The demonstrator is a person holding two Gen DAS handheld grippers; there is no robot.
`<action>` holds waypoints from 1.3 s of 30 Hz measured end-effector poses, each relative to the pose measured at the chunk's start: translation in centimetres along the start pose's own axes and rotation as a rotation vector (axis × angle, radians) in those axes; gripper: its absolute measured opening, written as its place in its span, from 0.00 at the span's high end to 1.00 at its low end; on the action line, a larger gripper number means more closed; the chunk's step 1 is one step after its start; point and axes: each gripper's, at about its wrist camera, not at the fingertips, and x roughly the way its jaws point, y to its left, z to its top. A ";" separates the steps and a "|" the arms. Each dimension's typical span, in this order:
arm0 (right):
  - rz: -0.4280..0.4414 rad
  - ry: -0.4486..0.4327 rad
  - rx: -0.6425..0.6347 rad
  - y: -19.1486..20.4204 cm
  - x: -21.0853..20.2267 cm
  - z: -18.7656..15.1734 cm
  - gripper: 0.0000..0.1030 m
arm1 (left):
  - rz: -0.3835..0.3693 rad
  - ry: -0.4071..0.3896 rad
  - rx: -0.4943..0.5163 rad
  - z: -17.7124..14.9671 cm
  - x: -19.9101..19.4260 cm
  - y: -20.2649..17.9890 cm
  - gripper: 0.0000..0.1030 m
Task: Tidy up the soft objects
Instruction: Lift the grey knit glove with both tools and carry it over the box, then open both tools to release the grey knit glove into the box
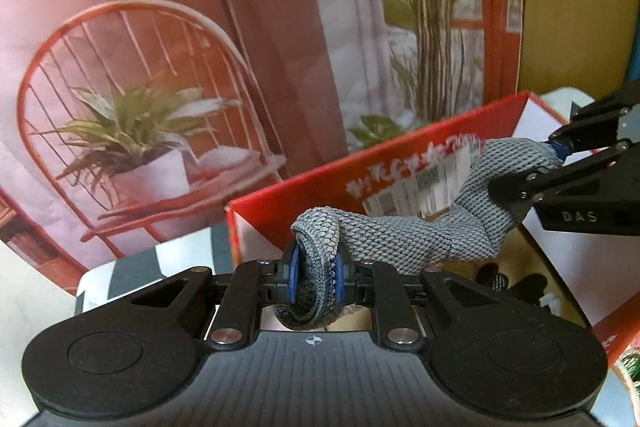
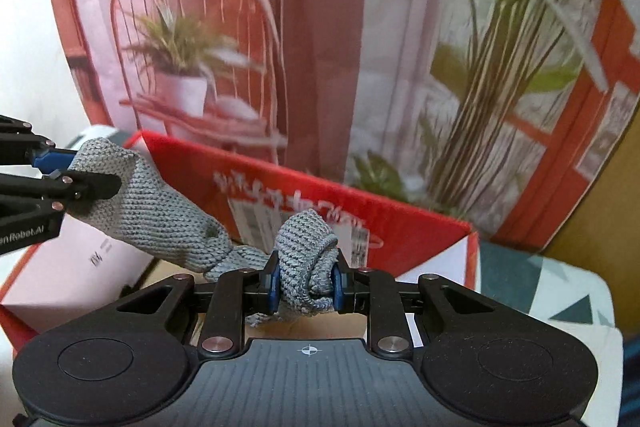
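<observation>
- Left wrist view: left gripper pinches one bunched end of the grey knitted cloth.
- Right gripper clamps the other end.
- The cloth hangs between them, above the open red box.

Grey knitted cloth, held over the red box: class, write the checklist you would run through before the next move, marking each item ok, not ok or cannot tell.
1. Left claw grips one end of the grey knitted cloth: ok, pads pressed on bunched fabric.
2. Right claw grips the other end: ok.
3. Cloth hangs between both claws, clear of snags: ok; it sags slightly.
4. Red box is open below the cloth: ok.
5. Free room inside the box: cannot tell; a dark item already lies there and the claws hide most of the floor.
6. Cloth folded neatly: not ok, it is twisted.
</observation>
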 end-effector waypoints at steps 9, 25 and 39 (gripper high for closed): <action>-0.024 0.089 0.011 0.1 2.0 -0.3 0.75 | -0.049 0.068 0.041 -0.7 2.3 -1.3 0.77; -0.047 -0.157 0.056 0.1 -5.7 -1.1 0.00 | -0.104 -0.138 -0.095 -1.7 -5.1 0.9 0.00; -0.013 -0.388 0.174 2.4 -14.8 -10.2 0.00 | -0.138 -0.189 -0.230 -10.8 -12.9 1.4 0.00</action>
